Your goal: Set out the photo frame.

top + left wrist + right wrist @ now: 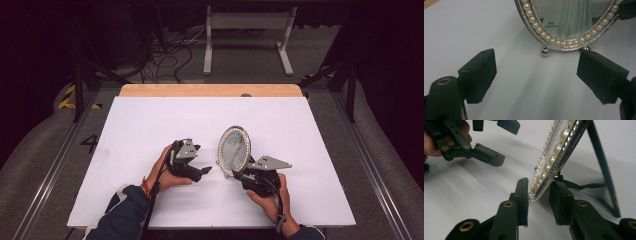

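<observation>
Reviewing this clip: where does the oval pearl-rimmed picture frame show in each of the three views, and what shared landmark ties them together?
High view: the oval picture frame stands upright right of centre, by the right gripper.
Left gripper view: its lower rim fills the top, beyond the open jaws.
Right gripper view: seen edge-on, rising from centre to the top, its rim between the jaws.
Shared landmark: the row of pearls around the frame, over the white table.

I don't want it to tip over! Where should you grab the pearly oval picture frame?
Grip the pearly oval picture frame by its thin lower rim, coming in edge-on from the side, one finger in front and one behind. It stands upright on little ball feet with a prop leg behind. The right gripper straddles that rim.
</observation>
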A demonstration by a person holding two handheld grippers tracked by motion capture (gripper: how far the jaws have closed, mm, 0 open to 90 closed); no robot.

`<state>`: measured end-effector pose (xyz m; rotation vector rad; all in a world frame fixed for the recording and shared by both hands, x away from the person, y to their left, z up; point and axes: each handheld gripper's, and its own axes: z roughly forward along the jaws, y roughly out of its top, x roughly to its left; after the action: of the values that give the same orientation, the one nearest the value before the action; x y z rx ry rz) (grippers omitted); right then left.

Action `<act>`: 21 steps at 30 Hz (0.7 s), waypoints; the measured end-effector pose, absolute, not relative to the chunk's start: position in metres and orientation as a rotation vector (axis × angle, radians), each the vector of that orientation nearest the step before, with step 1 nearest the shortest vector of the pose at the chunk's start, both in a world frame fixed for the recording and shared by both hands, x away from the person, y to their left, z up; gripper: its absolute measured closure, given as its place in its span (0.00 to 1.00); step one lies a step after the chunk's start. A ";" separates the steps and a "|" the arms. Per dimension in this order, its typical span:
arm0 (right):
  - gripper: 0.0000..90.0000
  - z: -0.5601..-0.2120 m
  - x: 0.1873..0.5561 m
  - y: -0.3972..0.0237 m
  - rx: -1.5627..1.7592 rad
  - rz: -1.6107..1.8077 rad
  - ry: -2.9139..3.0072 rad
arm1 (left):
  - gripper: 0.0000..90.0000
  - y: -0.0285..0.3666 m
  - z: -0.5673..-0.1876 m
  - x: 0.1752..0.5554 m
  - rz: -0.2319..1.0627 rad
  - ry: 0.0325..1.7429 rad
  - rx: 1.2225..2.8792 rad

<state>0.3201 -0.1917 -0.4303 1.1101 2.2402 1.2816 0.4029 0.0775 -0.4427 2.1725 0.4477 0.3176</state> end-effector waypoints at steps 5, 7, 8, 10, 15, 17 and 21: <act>0.82 -0.419 0.304 -0.201 1.075 1.280 2.177 | 0.20 0.066 -0.441 0.414 0.270 0.451 2.127; 0.85 -0.416 0.298 -0.205 1.064 1.301 2.151 | 0.20 0.059 -0.442 0.418 0.252 0.453 2.118; 0.86 -0.414 0.296 -0.207 1.062 1.314 2.147 | 0.20 0.056 -0.443 0.420 0.243 0.450 2.120; 0.85 -0.410 0.292 -0.208 1.059 1.321 2.128 | 0.20 0.050 -0.445 0.424 0.239 0.460 2.114; 0.85 -0.408 0.292 -0.209 1.075 1.331 2.081 | 0.24 0.039 -0.450 0.427 0.184 0.438 2.126; 0.86 -0.408 0.294 -0.209 1.075 1.328 2.068 | 0.25 0.035 -0.451 0.428 0.166 0.417 2.138; 0.93 -0.406 0.292 -0.209 1.079 1.346 2.012 | 0.23 0.032 -0.453 0.427 0.117 0.394 2.148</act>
<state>0.2925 -0.2087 -0.4064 1.0785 2.0115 1.3458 0.4269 0.0323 -0.4526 2.1483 0.3937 0.1174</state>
